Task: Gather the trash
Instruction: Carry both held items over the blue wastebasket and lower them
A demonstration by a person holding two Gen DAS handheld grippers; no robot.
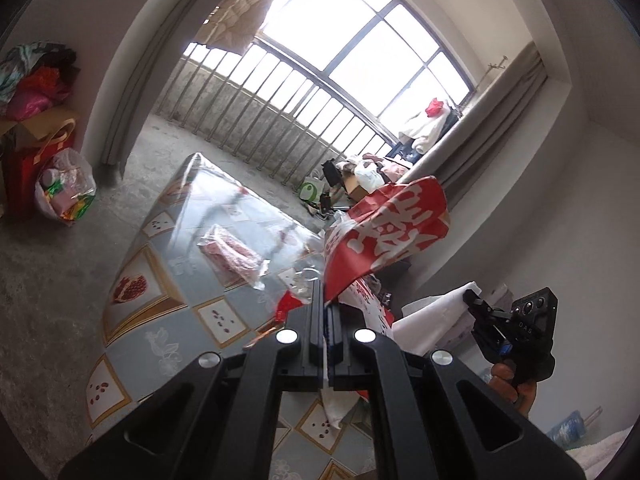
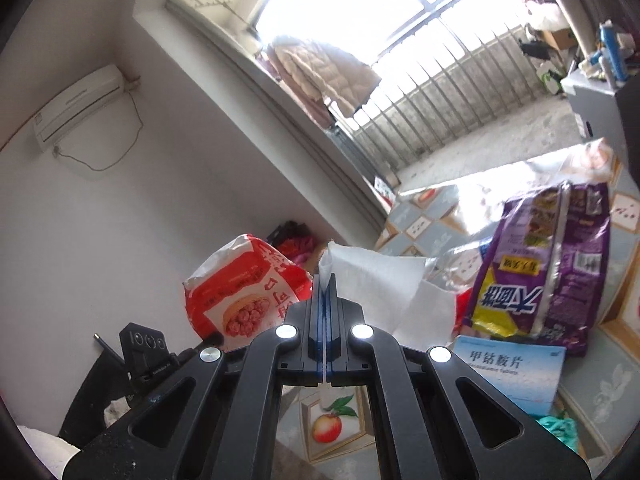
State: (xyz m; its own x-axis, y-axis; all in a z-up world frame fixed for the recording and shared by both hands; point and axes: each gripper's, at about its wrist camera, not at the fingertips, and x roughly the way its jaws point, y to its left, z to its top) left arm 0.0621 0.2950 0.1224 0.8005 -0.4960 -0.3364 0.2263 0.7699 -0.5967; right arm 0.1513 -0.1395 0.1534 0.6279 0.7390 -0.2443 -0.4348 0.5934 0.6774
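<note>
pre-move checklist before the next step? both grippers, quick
1. Left gripper shut on red bag: ok.
2. Right gripper shut on tissue: ok.
3. Red bag lifted off the table: ok.
4. Tissue clear of purple bag: ok.
5. Trash left on table, clear wrapper: not ok.
6. Bin or drop spot in view: cannot tell.

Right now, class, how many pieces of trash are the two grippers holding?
2. The left gripper pinches the red bag; the right gripper pinches the white tissue. More trash lies on the table.
</note>
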